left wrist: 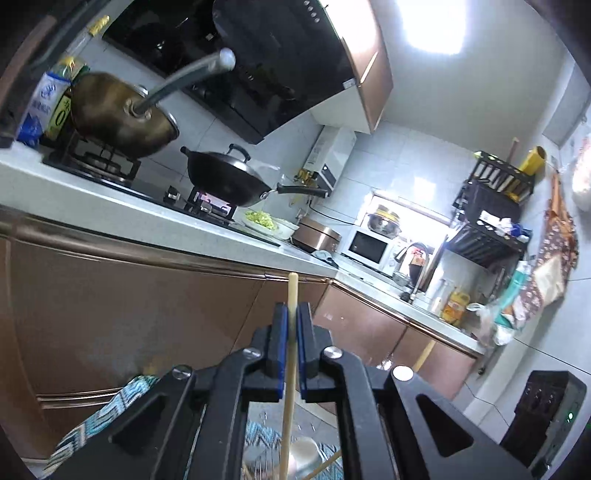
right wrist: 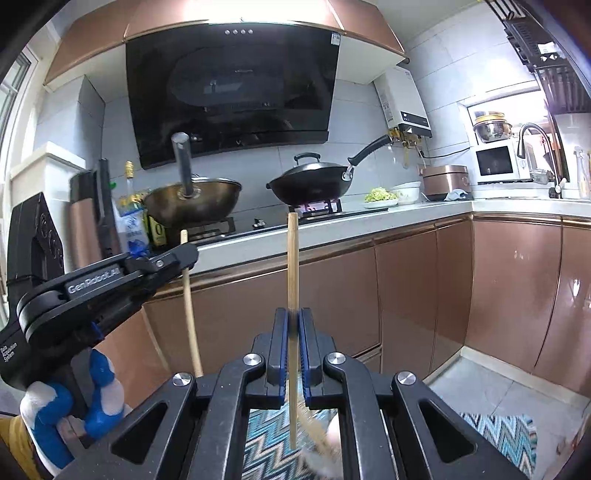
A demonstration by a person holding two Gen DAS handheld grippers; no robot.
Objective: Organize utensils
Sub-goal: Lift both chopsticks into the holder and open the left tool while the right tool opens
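Left claw (left wrist: 292, 325) clamped a pale wooden stick-handled utensil (left wrist: 291, 295); right claw (right wrist: 293, 328) clamped a tan bamboo-handled utensil (right wrist: 292, 258), handles at 12 o'clock. Best carried upright, clear of the grey speckled worktop (right wrist: 332, 230).

- Ceiling light (left wrist: 434, 26) is blowing out to white in the left wrist view, washing the wall around it.
- Window niche behind the microwave (left wrist: 369, 247) is glaring brightly.
- Fisheye is bending the countertop (right wrist: 332, 230) and the cabinets; black vignette is ringing the corners of both views.
- Motion blur is smearing the brass wok (left wrist: 122, 114) and the chopstick (right wrist: 292, 314) between the pads.
- Glossy cabinet doors (right wrist: 517, 288) are reflecting highlights.
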